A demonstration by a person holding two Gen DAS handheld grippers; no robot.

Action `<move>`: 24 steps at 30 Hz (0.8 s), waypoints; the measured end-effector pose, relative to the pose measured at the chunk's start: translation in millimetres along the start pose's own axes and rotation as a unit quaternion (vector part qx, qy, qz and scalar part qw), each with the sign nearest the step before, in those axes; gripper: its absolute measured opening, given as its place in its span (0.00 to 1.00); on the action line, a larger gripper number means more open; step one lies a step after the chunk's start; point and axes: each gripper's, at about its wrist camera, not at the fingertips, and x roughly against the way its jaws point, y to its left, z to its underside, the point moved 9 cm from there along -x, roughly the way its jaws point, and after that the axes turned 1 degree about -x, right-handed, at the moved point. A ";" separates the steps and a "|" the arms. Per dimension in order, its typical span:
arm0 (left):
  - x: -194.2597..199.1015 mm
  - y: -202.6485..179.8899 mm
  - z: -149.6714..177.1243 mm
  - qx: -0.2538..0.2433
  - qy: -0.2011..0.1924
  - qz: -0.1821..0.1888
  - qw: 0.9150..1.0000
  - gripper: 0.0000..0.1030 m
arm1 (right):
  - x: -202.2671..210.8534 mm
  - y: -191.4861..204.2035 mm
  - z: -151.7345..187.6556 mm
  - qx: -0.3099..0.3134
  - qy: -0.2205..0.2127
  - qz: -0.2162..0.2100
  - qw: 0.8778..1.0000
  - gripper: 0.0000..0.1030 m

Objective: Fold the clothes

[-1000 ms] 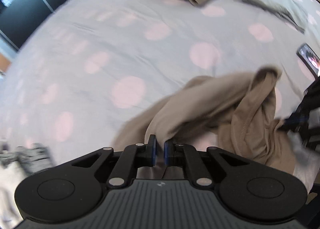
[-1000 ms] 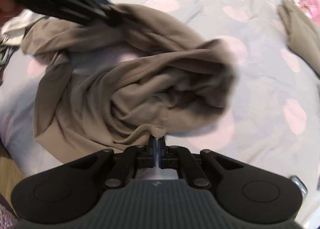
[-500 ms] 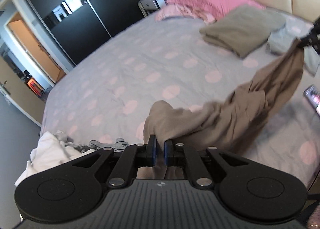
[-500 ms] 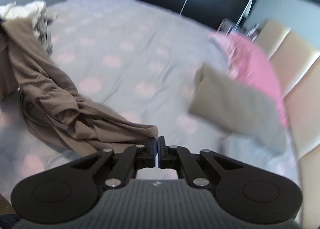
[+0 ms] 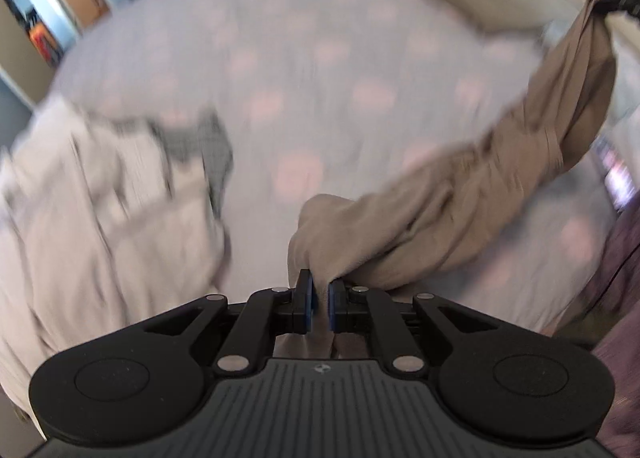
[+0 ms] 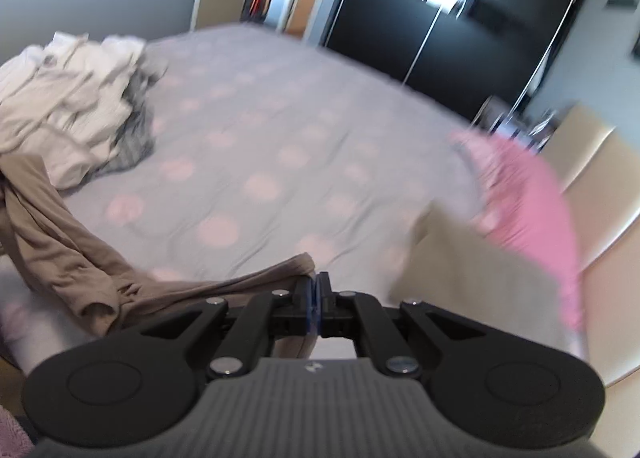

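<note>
A tan garment hangs stretched in the air between my two grippers, above the grey bed with pink dots. My left gripper is shut on one bunched end of it. My right gripper is shut on the other end; it shows in the left wrist view at the top right. In the right wrist view the tan garment runs from the jaws down to the left in twisted folds.
A pile of white and grey unfolded clothes lies at one corner of the bed. A folded olive garment and a pink pillow lie near the beige headboard. Dark wardrobe doors stand beyond the bed.
Both grippers have lifted the tan garment off the bed and pulled apart, so it went from a crumpled heap to a stretched band. Both views have swung round.
</note>
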 end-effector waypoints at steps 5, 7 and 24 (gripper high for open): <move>-70.1 2.0 30.8 -0.009 0.077 -0.019 0.997 0.06 | -82.9 20.9 39.2 -0.023 0.061 -0.024 0.998 0.02; -85.5 5.4 34.8 -0.015 0.092 -0.034 0.995 0.06 | -112.2 20.4 53.5 -0.031 0.083 -0.016 0.996 0.02; -38.6 -75.5 -29.5 -0.163 -0.033 0.015 0.986 0.40 | -165.4 14.5 83.6 -0.099 0.106 -0.045 0.988 0.03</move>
